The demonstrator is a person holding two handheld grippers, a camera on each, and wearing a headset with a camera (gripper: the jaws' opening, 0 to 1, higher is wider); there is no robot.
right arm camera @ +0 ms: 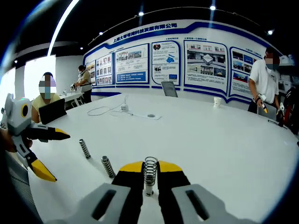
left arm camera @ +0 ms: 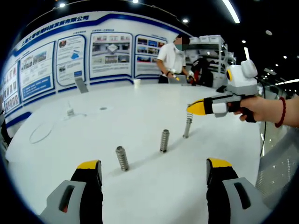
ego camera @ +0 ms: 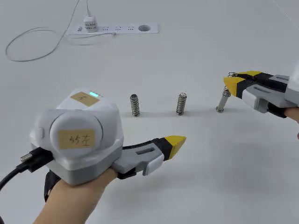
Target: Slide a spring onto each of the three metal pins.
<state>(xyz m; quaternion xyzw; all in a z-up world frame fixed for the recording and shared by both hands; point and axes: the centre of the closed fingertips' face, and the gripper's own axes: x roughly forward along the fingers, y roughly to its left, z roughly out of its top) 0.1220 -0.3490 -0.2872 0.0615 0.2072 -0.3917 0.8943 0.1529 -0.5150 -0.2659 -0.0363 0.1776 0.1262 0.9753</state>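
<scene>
Three metal pins stand in a row on the white table. The left pin [ego camera: 135, 105] and the middle pin [ego camera: 181, 103] each carry a spring. My right gripper [ego camera: 232, 84] is shut on a spring [right arm camera: 150, 170] at the top of the third pin [ego camera: 221, 103], which leans slightly. My left gripper [ego camera: 175, 143] hovers open in front of the row with nothing between its jaws. In the left gripper view the sprung pins [left arm camera: 122, 158] [left arm camera: 164, 140] stand ahead, and the right gripper [left arm camera: 195, 108] sits over the far pin [left arm camera: 187, 127].
A white power strip [ego camera: 114, 29] with a charger [ego camera: 89, 23] and a looping cable [ego camera: 32, 44] lies at the table's far side. A person [left arm camera: 172, 59] stands beyond the table, and another sits by a laptop [right arm camera: 51, 111].
</scene>
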